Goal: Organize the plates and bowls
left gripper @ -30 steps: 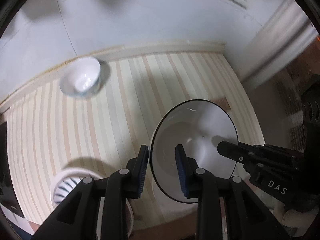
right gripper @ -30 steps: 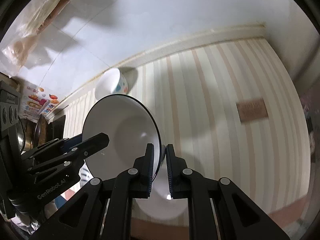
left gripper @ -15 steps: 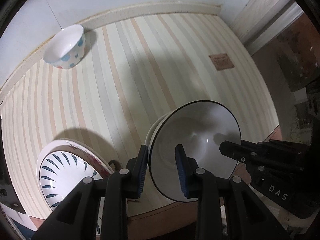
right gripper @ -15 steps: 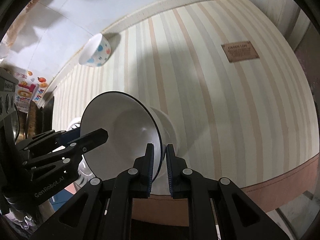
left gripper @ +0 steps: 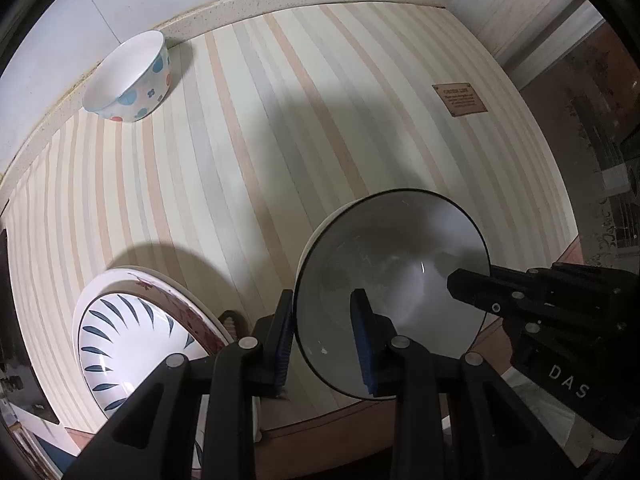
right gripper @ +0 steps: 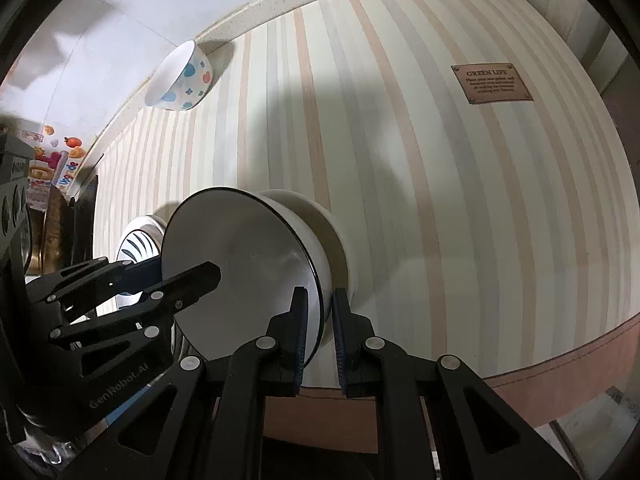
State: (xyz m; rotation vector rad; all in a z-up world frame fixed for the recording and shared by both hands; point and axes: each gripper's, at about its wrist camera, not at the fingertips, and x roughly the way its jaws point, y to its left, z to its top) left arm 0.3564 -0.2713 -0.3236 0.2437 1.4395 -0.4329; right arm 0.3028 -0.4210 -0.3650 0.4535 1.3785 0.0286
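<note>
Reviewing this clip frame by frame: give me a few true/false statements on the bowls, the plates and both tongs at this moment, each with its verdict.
1. The right tongs pinch the rim of the black-rimmed bowl. True.
2. The left tongs are shut tight on that bowl's rim. False: its rim sits between the fingers, with a visible gap to the inner one.
3. The dotted bowl stands near the wall at the far edge of the striped tablecloth. True.
4. The dotted bowl is stacked inside the black-rimmed bowl. False: they are far apart.
5. The blue-leaf plate lies on top of another plate with a red pattern. True.
</note>
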